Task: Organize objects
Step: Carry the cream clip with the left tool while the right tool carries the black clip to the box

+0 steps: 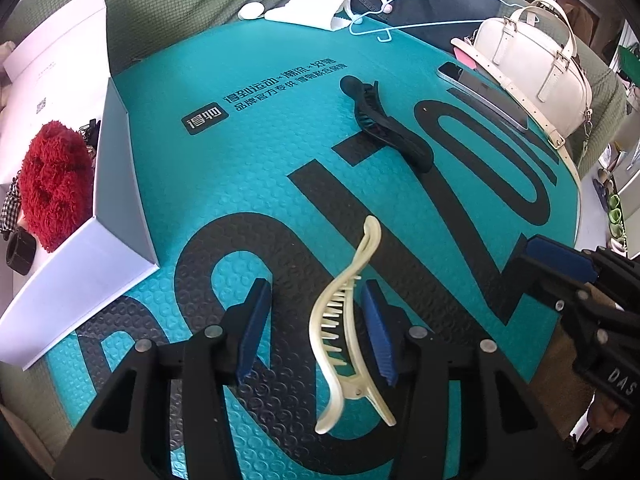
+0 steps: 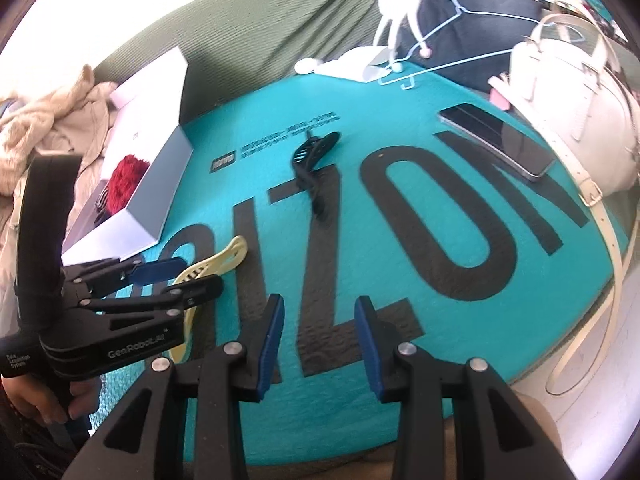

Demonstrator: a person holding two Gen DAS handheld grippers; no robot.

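Observation:
A cream hair clip lies on the teal mat between the fingers of my left gripper, which is open around it; its right pad sits close to the clip. The clip also shows in the right wrist view, partly hidden by the left gripper. A black hair clip lies farther back on the mat. My right gripper is open and empty above the mat, right of the left one. A white open box at the left holds a red fluffy item.
A phone lies at the mat's back right, next to a cream handbag with a long strap. A light blue hanger and white items lie at the back. A green cloth covers the surface beyond.

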